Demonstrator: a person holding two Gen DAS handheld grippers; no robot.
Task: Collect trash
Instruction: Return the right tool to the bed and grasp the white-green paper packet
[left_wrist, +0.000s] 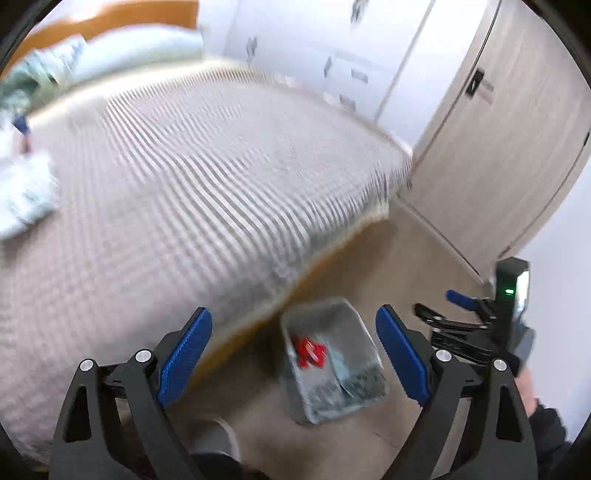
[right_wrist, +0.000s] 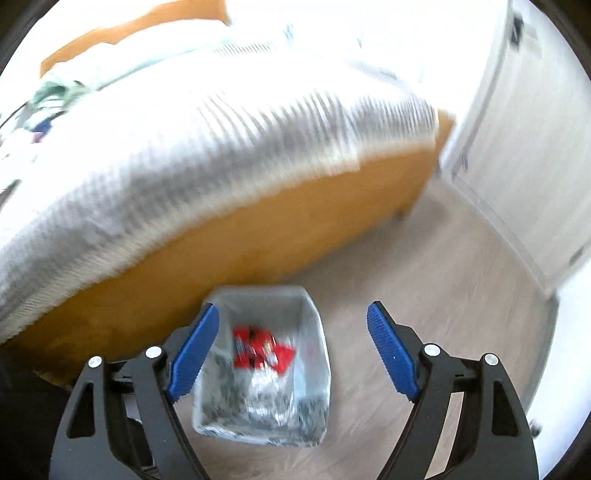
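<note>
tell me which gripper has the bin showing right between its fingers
The left gripper: in its own view the bin sits wholly between the fingers. In the right gripper's view the bin lies lower left, partly behind the left finger.

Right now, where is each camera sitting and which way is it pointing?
Left wrist: on the left gripper, angled down over the striped bed and floor; the open right gripper and a hand show at right.
Right wrist: on the right gripper, jaws open, empty, above the bin.
Shared: bin, red wrapper, bed, door.
</note>
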